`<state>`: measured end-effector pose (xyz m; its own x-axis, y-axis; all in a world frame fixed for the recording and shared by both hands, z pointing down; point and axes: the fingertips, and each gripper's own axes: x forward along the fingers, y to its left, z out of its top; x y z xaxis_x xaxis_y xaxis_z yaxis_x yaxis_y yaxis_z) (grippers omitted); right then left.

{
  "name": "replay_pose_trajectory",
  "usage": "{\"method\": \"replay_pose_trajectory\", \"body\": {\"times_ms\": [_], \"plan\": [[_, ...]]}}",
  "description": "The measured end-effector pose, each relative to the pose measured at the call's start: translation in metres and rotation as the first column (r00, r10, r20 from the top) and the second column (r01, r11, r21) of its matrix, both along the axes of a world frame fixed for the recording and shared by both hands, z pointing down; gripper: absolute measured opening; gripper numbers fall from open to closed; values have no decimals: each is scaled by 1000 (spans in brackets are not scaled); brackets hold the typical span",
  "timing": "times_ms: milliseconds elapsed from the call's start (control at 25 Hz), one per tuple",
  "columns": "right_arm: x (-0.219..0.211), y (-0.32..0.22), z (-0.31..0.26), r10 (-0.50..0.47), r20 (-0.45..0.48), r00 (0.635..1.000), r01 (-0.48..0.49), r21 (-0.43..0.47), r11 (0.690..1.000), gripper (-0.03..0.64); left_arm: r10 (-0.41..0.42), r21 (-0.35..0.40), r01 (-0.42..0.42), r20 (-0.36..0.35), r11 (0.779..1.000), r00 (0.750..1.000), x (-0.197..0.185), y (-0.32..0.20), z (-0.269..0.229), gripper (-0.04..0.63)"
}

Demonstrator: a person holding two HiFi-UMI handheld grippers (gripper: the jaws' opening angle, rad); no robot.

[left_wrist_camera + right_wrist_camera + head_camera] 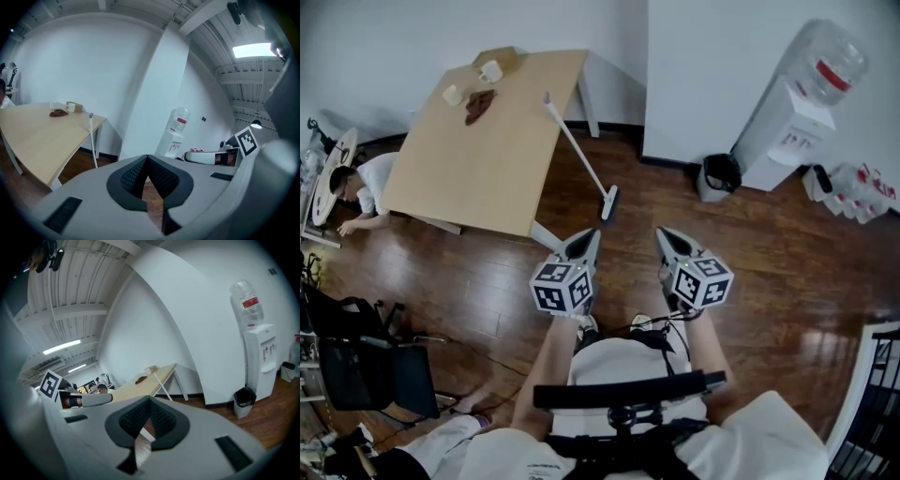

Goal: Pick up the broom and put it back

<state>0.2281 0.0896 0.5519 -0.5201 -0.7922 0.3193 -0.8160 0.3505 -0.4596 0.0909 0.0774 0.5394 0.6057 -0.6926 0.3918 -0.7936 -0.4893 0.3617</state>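
On inspection there were one broom (580, 150), one table (487, 159), two small white cups (490, 71) (452, 95), one water dispenser (787, 131), one waste bin (719, 175) and two grippers (left gripper (584, 242), right gripper (667, 236)).

The head view looks steeply down from above the person (628, 375) onto the floor (787, 272), with the table (487, 141) in the upper left of the frame and the water cooler (797, 122) in the upper right. The left gripper view sits close behind its fingers (131, 178) and looks almost level. The right gripper view does likewise behind its own fingers (161, 420). All three views share the table and the water cooler.
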Motion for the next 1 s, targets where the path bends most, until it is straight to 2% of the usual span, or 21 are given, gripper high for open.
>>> {"method": "replay_pose_trajectory", "body": {"times_ms": [520,1000], "plan": [[-32,6,-16,26,-119,993,-23,29,999,11,36,54,-33,-70,998,997,-22,-5,-19,-11],[-48,-1,-24,36,-142,989,-30,40,999,11,50,74,-43,-91,996,995,-36,-13,-27,-11]]}}
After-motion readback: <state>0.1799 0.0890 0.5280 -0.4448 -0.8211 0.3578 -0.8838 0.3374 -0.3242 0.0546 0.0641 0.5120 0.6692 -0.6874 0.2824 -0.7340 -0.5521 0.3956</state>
